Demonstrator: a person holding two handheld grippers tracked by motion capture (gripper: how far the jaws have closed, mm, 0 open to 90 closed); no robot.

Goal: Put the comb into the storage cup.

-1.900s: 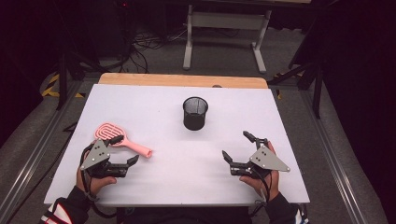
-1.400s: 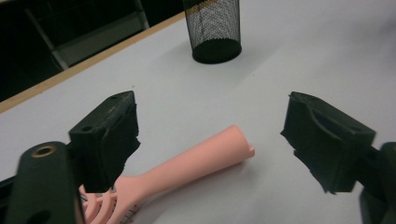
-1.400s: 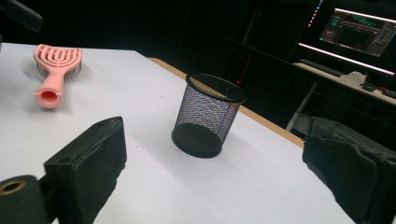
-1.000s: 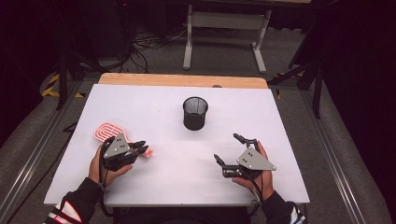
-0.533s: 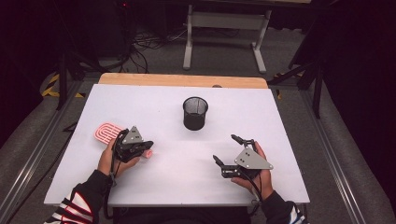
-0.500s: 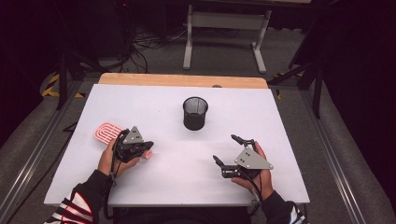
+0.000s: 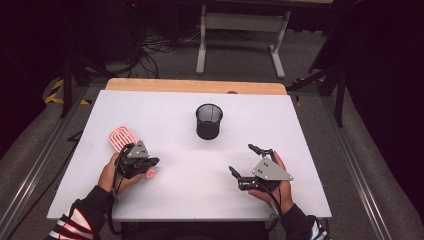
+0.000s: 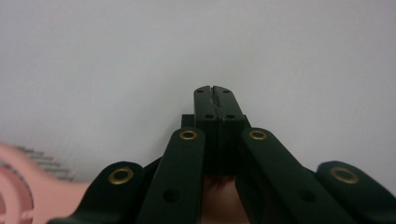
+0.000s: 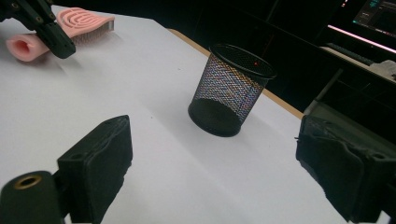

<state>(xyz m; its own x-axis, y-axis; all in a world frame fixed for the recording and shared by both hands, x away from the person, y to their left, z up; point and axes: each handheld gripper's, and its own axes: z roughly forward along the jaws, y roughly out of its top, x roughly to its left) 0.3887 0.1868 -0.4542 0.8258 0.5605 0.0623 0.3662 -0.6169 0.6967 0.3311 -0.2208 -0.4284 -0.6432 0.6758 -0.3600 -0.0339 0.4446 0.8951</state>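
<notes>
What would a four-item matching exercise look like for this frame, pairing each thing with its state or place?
1. left gripper
2. right gripper
3. mesh cup
4. pink brush

a. upright, mid-table
b. jaws wide apart
c. lying flat under the left hand
d. jaws closed over the pink handle

Pairs: 1-d, 2-b, 3-a, 4-c

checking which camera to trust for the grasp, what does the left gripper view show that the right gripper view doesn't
Left gripper view: a close look along the left hand-held gripper, its jaws pressed shut tip to tip. Right gripper view: the black mesh cup standing upright, and the right hand-held gripper with its jaws wide open. Both: the pink brush lying on the white table, with the left hand-held gripper right at it.
</notes>
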